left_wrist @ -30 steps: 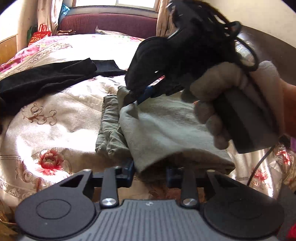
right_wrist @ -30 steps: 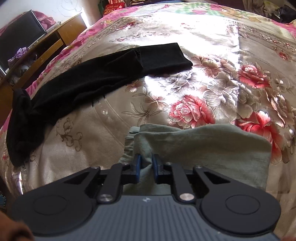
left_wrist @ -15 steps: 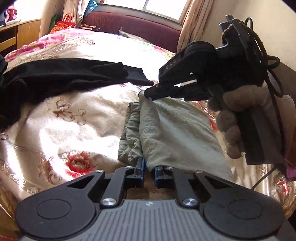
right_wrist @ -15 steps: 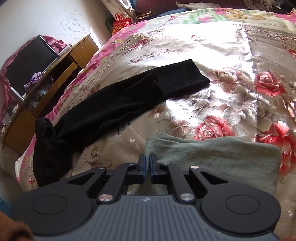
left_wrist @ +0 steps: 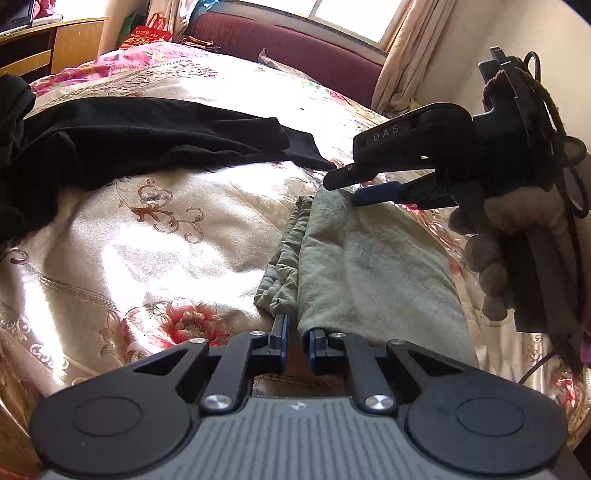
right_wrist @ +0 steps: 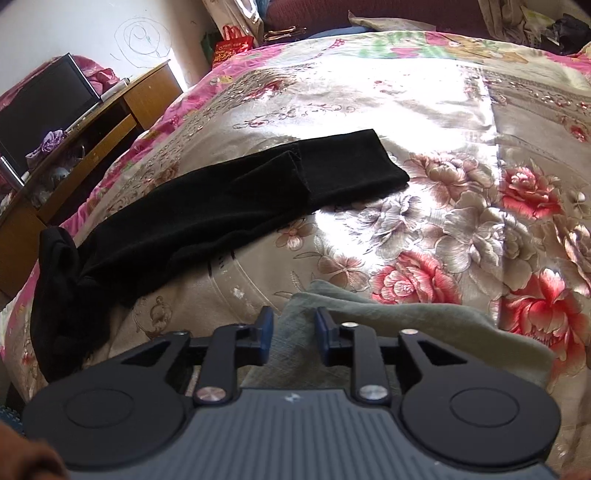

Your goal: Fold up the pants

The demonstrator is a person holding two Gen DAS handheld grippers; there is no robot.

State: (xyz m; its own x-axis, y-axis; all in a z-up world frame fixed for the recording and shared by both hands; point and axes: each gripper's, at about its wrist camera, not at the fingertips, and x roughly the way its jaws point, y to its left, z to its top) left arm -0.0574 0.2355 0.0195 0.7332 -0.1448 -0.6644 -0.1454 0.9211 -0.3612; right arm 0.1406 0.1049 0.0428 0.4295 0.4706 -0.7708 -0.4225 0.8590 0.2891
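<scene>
Grey-green pants [left_wrist: 369, 266] lie folded on the floral bedspread [left_wrist: 166, 229], the top layer flat over bunched layers at its left edge. My left gripper [left_wrist: 297, 338] sits at their near corner, jaws shut with only a slit between them and no cloth in it. A gloved hand [left_wrist: 517, 206] holds my right gripper [left_wrist: 343, 190] at the far corner. In the right wrist view the right gripper [right_wrist: 293, 332] hovers over the pants [right_wrist: 406, 317]. Its jaws are opening, with cloth under the gap and the pads off it.
A long black garment [right_wrist: 240, 206] lies across the bed beyond the pants and bunches at the bed's left edge [left_wrist: 129, 147]. A wooden desk with a dark screen [right_wrist: 48, 103] stands left of the bed. A maroon sofa back [left_wrist: 295, 48] and a red bag [left_wrist: 147, 35] are behind.
My right gripper's jaws have parted and let go of the pants corner. The left gripper's jaws narrowed a second ago and it slid along the near edge. The top layer now lies flat.
</scene>
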